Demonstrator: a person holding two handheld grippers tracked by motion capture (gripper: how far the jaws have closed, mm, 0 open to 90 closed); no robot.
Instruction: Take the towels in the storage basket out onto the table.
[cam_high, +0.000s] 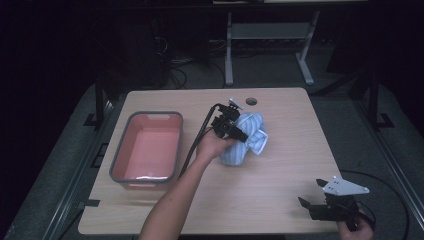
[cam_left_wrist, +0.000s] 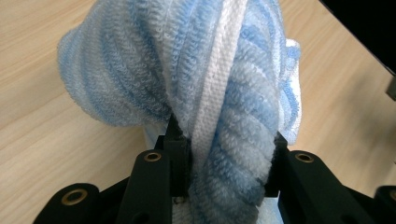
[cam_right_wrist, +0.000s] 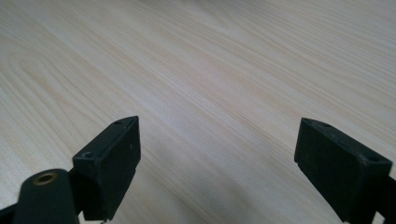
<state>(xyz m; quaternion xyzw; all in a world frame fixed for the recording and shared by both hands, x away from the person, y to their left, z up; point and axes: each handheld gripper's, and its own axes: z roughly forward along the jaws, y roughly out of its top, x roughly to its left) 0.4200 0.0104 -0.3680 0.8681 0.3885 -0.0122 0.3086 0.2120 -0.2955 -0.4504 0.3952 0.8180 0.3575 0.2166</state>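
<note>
Bundled blue-and-white striped towel (cam_high: 247, 137) lying just past the centre of the table (cam_high: 280, 195), with the pink basin (cam_high: 148, 146) well apart at its 9 o'clock. The left tool (cam_high: 235, 131) meets the towel from the towel's 9 o'clock side; its jaws are clamped on a thick fold of terry (cam_left_wrist: 224, 140), the cloth bulging above the grip, probably so the whole bundle can be lifted in one piece. The right tool (cam_high: 320, 200) hovers near the table's 5 o'clock corner, well apart from the towel. Its jaws stand wide apart over bare wood, holding and touching nothing, seemingly parked clear of the working hand.
</note>
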